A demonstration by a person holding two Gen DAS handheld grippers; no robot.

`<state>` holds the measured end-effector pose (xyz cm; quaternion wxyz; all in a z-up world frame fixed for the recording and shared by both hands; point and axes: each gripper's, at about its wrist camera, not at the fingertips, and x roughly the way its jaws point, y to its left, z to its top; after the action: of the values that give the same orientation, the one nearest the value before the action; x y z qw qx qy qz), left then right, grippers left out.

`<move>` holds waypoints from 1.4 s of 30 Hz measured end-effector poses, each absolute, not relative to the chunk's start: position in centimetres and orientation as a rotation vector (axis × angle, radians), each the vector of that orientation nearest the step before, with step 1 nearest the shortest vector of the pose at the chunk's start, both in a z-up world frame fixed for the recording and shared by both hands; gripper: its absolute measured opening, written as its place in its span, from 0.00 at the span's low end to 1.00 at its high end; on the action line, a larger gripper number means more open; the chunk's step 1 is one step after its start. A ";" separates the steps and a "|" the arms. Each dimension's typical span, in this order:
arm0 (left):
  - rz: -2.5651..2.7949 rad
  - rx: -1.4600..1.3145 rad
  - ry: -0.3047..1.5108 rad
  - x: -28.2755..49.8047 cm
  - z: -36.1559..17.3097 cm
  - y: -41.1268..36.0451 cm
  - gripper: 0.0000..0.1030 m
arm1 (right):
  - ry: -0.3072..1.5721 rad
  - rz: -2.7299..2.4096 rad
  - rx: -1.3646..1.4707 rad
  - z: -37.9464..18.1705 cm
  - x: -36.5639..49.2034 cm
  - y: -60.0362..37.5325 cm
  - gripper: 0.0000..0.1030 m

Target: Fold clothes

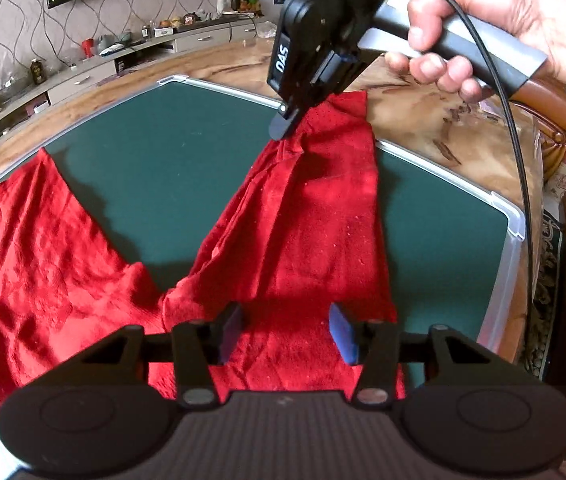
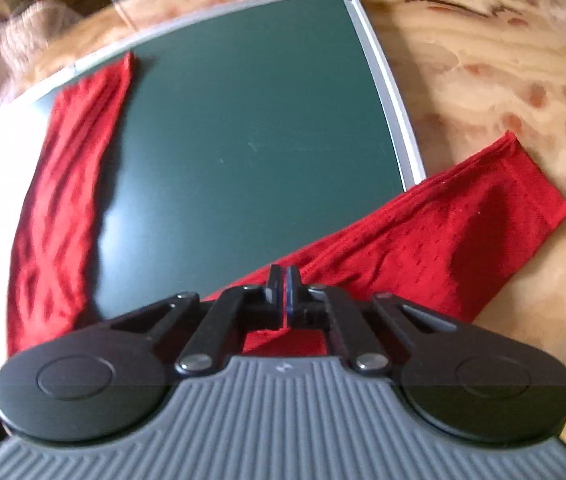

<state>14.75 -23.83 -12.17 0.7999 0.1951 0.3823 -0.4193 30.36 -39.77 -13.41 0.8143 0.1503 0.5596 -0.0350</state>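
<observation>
Inspecting the garment first: a pair of red knitted fabric trousers (image 1: 295,216) is lying spread across a dark green board with a pale metal frame (image 1: 171,160), which is itself resting on a glossy wood-grain tabletop (image 1: 435,120). The two legs are fanning apart in a V, with bare green board showing between them. One leg end is overhanging the frame onto the tabletop; the other is lying along the opposite side of the board.

My right gripper (image 2: 283,288) is standing with its fingers together, and in the left wrist view its tip is pressing into a raised ridge of cloth on the near leg. I am judging this a pinch on the fabric, though the wrist view itself shows only the fingers closed with red cloth beneath them. My right hand (image 1: 483,32) is wrapping the grey handle.

My left gripper (image 1: 289,334) is holding its fingers apart over the waist area, clamping nothing.

Handling assessment: the cloth is appearing soft, light and limp, creasing readily and offering no stiffness. It is likely to drape and drag rather than slide cleanly. I am recommending a hold at a hem or leg edge, taking both layers together, with the waist steadied while one leg is being carried across onto the other.
</observation>
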 end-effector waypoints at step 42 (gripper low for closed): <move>-0.914 0.389 0.819 15.0 -12.0 -22.9 0.57 | 1.167 -0.152 0.389 -13.9 30.0 -40.4 0.26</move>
<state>14.95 -22.92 -11.97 0.7998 0.1815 0.3820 -0.4261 29.97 -40.45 -13.89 0.8141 0.1823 0.5467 -0.0713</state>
